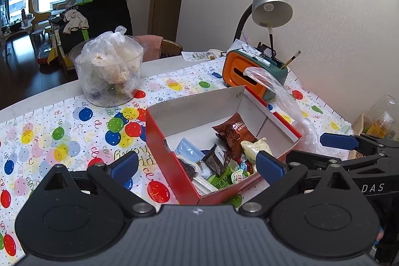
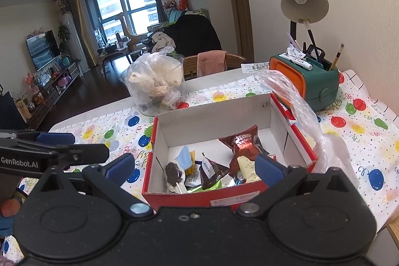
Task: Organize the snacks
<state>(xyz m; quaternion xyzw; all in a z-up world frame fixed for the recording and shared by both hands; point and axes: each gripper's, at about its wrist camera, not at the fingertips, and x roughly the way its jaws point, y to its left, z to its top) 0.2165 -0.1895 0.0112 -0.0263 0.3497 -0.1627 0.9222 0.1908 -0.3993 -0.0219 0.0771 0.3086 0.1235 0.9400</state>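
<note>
You have a red cardboard box [image 2: 224, 201] with a white inside, open at the top, sitting on the bench. In it, the snacks lie in a loose heap towards the near end: a brown foil packet [image 2: 243, 147] tilted up, a pale yellow packet [image 2: 245, 166], a chocolate lollipop [image 2: 174, 172], a light blue sachet [image 1: 188, 151] and a green pack [image 1: 223, 178].

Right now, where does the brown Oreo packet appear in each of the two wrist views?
Left wrist: the brown Oreo packet lies right of centre, inside the red box.
Right wrist: it lies just right of centre, in the same box.
Shared landmark: the desk lamp, upper right in both views.
</note>
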